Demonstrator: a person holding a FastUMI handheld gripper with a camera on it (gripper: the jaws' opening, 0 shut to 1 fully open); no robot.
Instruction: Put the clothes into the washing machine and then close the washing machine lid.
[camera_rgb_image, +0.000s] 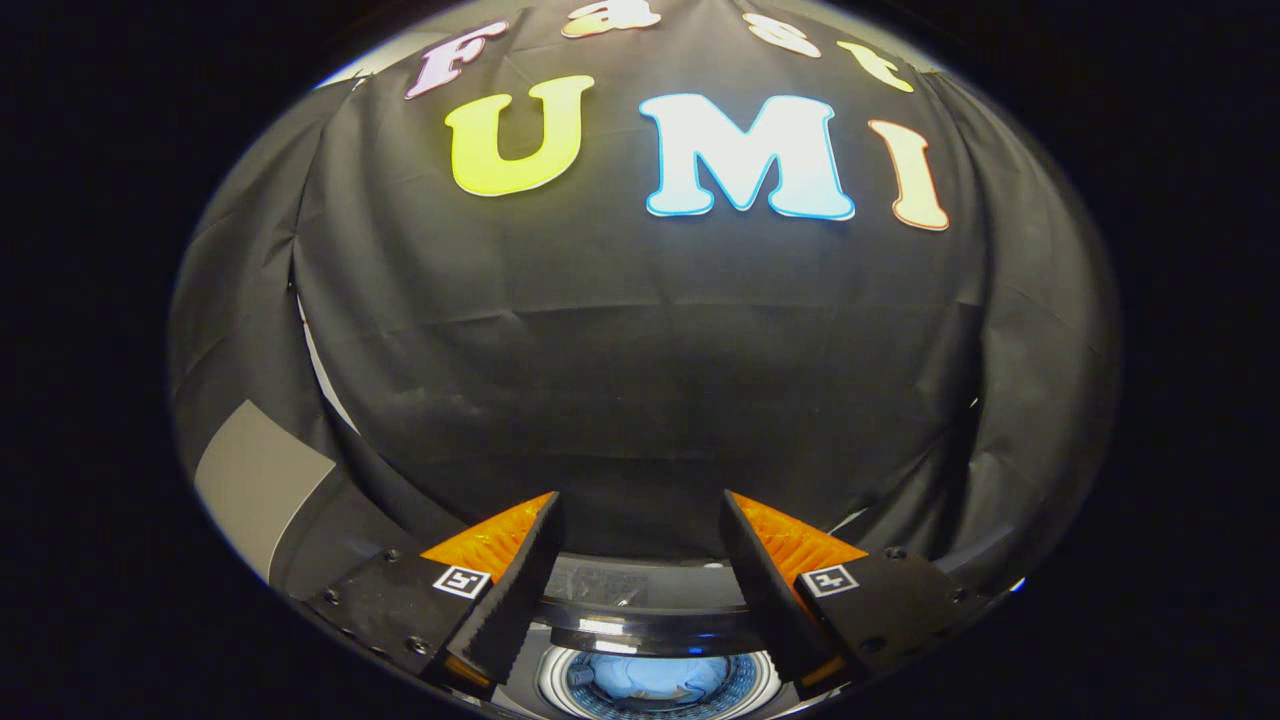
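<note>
My gripper (640, 505) is open, its two fingers spread wide with nothing between them, pointing at the booth's black cloth wall. Below and between the fingers is the washing machine (655, 615), seen from above. Its dark glossy lid (650, 632) stands raised at the back of the round drum opening. Light blue clothes (655, 680) lie inside the drum (560, 685), under the fingers' bases.
The black cloth wall (640, 380) hangs close behind the machine. A grey panel (255, 480) shows to the left, beyond the left finger.
</note>
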